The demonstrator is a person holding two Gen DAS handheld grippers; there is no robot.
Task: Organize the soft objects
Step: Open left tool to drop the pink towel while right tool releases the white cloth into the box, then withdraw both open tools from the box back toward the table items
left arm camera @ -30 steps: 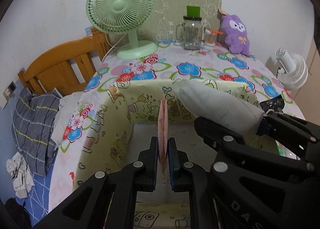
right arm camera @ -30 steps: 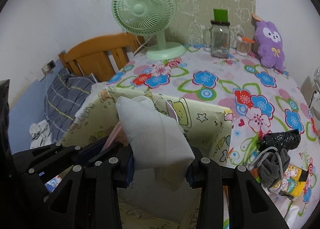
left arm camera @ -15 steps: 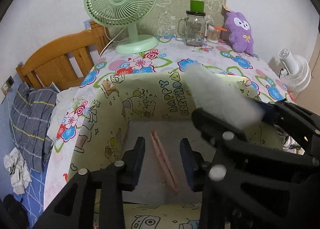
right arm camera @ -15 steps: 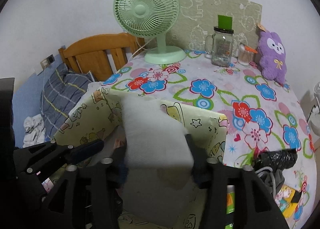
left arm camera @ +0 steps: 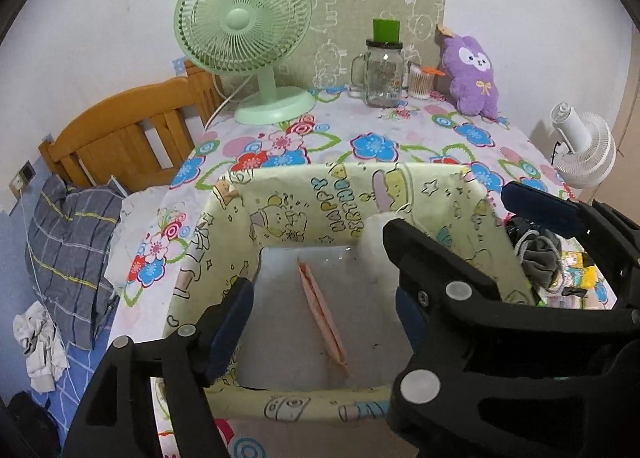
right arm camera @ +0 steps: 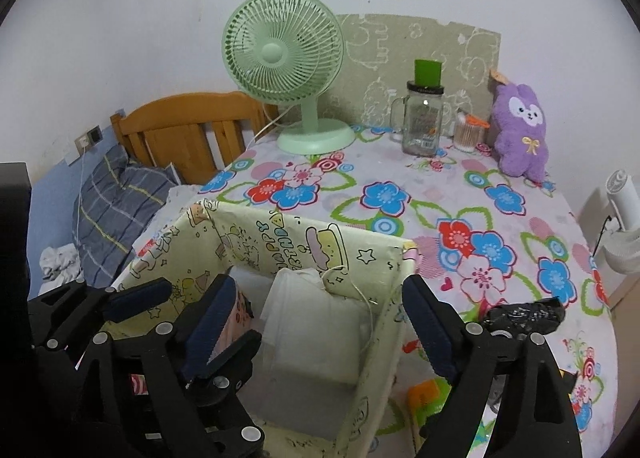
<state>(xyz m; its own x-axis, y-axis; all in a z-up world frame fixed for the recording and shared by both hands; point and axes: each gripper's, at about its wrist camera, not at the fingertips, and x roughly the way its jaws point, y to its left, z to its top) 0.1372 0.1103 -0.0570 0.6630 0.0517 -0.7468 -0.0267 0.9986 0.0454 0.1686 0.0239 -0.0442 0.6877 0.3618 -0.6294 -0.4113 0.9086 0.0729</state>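
Flowered cloth covers the bench point(right arm camera: 500, 217), with a green fan point(right arm camera: 282, 53), a jar point(right arm camera: 424, 119) and a purple plush point(right arm camera: 520, 129) along its far edge by the wall. Nearer than the fan stands an open yellow cartoon-print box point(left arm camera: 320, 193), and both soft things now lie inside it. A flat pink pouch point(left arm camera: 322, 318) rests on edge across the box floor, and a white pouch point(right arm camera: 316, 334) leans against the box's far right corner, its cord trailing over the rim.

The left gripper point(left arm camera: 320, 322) has just been opening; its jaws stand wide apart on either side of the pink pouch without touching it. The right gripper point(right arm camera: 320, 330) has likewise just been opening, jaws spread over the white pouch, nothing pinched between them.

This looks like the release step: two items dropped into the box, both hands free.

Beside the box, on its right, a dark bundle point(right arm camera: 524, 314) with grey cloth and a cord lies on the bench among some bright packets. It seems the likely next soft thing. Fetching it would call for lifting the right gripper clear of the box wall, swinging out to that side, and closing on the cloth rather than the loose cord, which could snag.
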